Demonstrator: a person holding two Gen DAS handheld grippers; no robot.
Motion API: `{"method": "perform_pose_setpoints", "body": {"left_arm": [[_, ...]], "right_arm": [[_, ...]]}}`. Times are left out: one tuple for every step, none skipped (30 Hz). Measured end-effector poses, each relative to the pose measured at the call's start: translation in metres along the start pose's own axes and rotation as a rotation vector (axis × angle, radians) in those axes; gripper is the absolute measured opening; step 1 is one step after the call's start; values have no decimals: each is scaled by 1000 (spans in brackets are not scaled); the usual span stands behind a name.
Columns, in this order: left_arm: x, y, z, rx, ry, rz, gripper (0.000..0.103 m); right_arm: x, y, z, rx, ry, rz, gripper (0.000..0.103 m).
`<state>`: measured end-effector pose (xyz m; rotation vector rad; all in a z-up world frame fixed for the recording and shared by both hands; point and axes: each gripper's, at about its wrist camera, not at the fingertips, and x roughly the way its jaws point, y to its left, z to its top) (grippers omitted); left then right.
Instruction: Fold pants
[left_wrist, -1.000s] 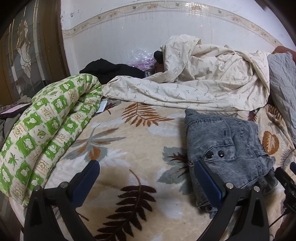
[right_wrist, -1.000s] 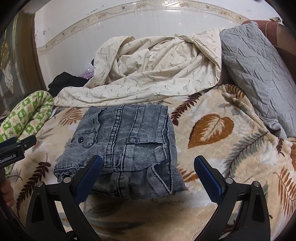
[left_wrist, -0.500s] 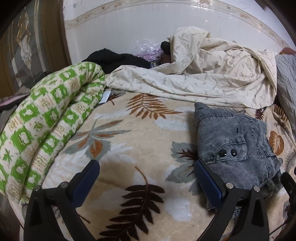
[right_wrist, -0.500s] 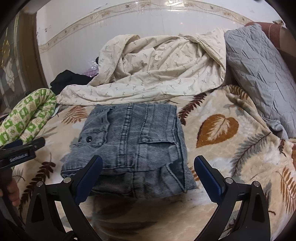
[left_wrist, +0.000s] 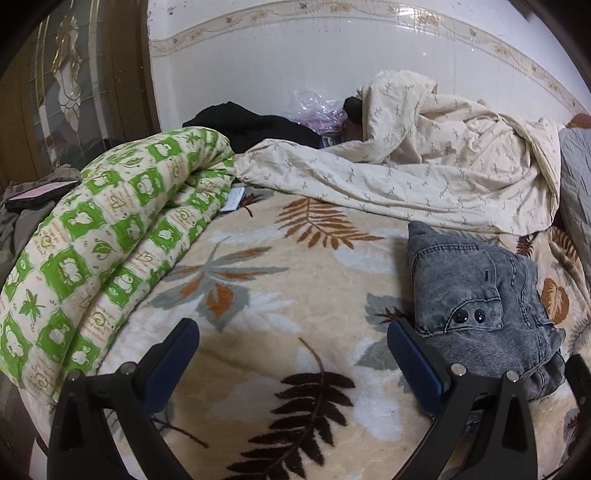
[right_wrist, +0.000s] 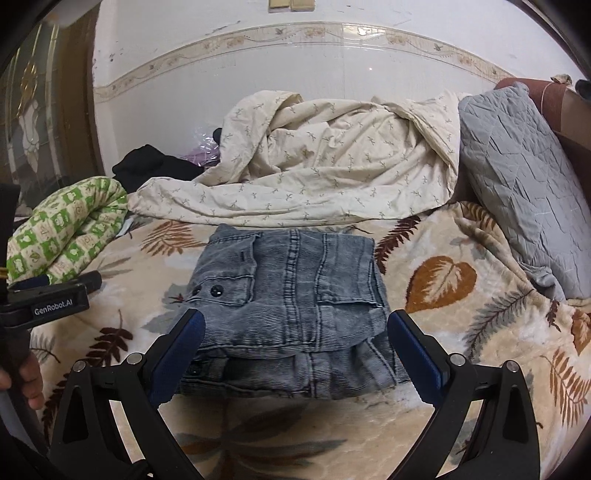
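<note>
One pair of grey denim pants (right_wrist: 291, 291) lies folded into a compact, roughly square bundle on the leaf-patterned blanket (right_wrist: 436, 332) that covers the bed, its layers stacked so that a lower fold shows along the near edge. A pocket flap with two dark buttons (right_wrist: 214, 291) sits on the bundle's left side, and the same buttons appear in the left wrist view, where the pants (left_wrist: 480, 295) lie at the right of the frame. The right gripper (right_wrist: 295, 350) hovers just in front of the bundle with its blue-padded fingers spread wide — nothing is held between them, and the pads frame the near edge of the denim without clearly touching it. The left gripper (left_wrist: 291, 362) is likewise wide open and empty, poised over bare blanket to the left of the pants, with its right finger overlapping the bundle's near left corner in the view; whether it touches the cloth cannot be told. Behind the pants a rumpled cream duvet (right_wrist: 332, 173) with a small sprig print stretches across the bed — a grey quilted pillow (right_wrist: 524, 184) leans at its right end. A rolled green-and-white quilt (left_wrist: 103, 251) lies along the bed's left edge, and dark clothing (left_wrist: 251, 125) sits against the white tiled wall (left_wrist: 295, 55) behind it.
</note>
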<state>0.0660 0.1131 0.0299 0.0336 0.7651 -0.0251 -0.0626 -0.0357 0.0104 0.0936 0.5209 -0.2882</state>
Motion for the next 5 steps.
{"method": "perform_pose_setpoints", "body": {"left_arm": [[-1,2,0,-8,-6,-9,103],[-2,4,0,-17,-12,-20,103],[-2,5,0,-23,-13,-22,103],[-1,5,0,-22,-13,-16,103],[0,3,0,-16,-13,-11,103]], "right_arm": [[1,1,-1,5,4,2,100],[2,1,-1,10,12,7,100],[4,1,-2,18,24,13,100],[7,-1,-2,27,31,16,100],[8,-4,-3,32,31,13,100]]}}
